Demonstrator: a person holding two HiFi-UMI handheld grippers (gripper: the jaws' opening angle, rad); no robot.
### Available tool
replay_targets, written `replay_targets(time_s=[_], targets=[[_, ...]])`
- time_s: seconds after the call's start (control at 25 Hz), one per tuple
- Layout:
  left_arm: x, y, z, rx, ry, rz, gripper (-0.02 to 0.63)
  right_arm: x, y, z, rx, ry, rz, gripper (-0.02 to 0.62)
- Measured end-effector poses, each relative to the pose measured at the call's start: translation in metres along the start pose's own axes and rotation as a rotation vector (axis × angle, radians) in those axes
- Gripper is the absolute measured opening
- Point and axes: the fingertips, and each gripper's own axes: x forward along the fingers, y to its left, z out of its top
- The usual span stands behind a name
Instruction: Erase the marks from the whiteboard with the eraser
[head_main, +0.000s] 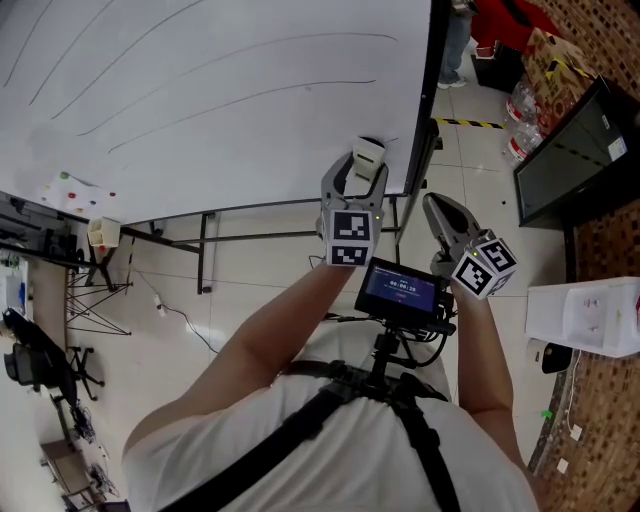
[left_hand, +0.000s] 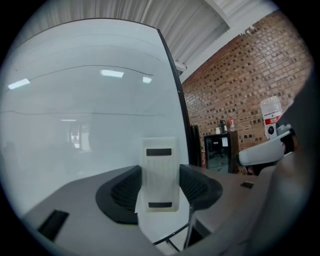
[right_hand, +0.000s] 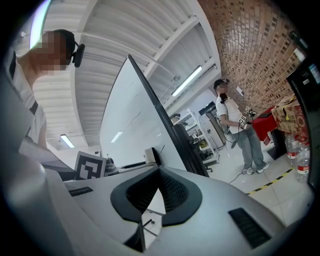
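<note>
My left tongs (left_hand: 160, 181) are clamped on the eraser (left_hand: 160, 165): a white block with two dark strips, gripped by its sides between the ribbed pads and standing upright out of the tongs. My right tongs (right_hand: 159, 172) are pinched together at the tips with nothing between them, parked at about 3 o'clock of the left tongs (head_main: 352, 195) in the head view and not involved. From the head view the eraser (head_main: 367, 155) sits just off the whiteboard (head_main: 200, 100), near the board's lower right corner, around 5 o'clock on the board. I can't tell whether its face is touching the surface. The marks (head_main: 250, 60) are long thin curved lines running across the board, up at 10 to 11 o'clock from the left tongs and well apart from the eraser. In the left gripper view the whiteboard (left_hand: 75, 110) fills everything ahead, with faint lines (left_hand: 75, 70) high at 11 o'clock. My guess at the step is bringing the eraser onto the board to begin wiping. To do it well, lay the eraser face flat on the board, keep the squeeze firm so it doesn't twist, then sweep along each line toward 10 o'clock with overlapping passes. The right tongs (head_main: 445, 215) should stay clear of the board.
</note>
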Motion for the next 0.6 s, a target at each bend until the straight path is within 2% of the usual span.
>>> replay_targets(time_s=[0.2,0.28,0.4,0.52,0.6], targets=[[0.005,-0.016,-0.003,-0.015,-0.011,-0.165,0.268,-0.002,0.001,0.000,0.000,-0.002,-0.002,0.020],[0.006,-0.026,0.002,-0.031,-0.026,-0.261,0.268,-0.003,0.002,0.002,0.000,-0.004,-0.002,0.020],[0.012,-0.047,0.015,-0.004,-0.031,-0.381,0.267,-0.008,0.001,0.002,0.005,-0.009,-0.011,0.020],[0.021,-0.067,0.028,-0.012,-0.035,-0.462,0.267,-0.017,-0.002,0.002,0.010,-0.018,-0.033,0.020],[0.025,-0.073,0.031,-0.017,-0.029,-0.469,0.267,-0.025,-0.007,0.004,0.015,-0.025,-0.053,0.020]])
